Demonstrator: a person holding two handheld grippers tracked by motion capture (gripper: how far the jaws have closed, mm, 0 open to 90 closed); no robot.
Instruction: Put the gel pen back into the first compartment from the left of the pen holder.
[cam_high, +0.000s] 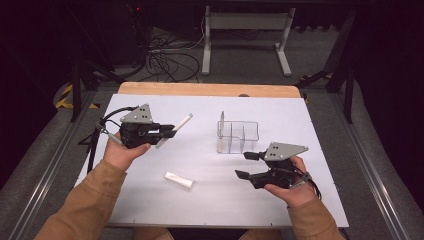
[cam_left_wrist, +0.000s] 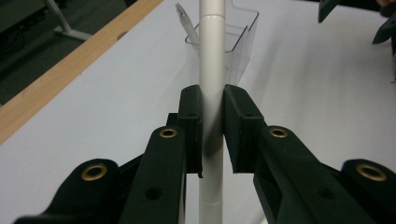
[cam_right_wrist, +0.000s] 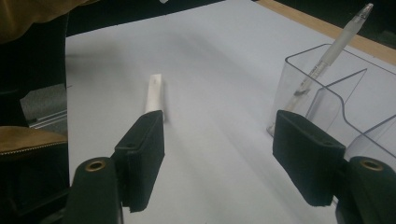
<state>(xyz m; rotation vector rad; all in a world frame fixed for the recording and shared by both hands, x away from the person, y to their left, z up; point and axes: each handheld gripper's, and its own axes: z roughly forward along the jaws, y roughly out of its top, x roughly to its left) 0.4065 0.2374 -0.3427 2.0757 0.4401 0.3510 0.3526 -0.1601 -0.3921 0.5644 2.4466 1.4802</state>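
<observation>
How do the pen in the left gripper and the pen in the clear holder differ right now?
The white pen is clamped in the left gripper, clear of the table and slanting; the clear pen leans inside the clear holder, untouched. The white pen's barrel is opaque and looks thicker; the clear pen's barrel shows its ink tube. Both are slim pens.

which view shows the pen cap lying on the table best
The right gripper view: the white cap lies on bare table beyond the open right gripper. The high view shows it smaller.
</observation>
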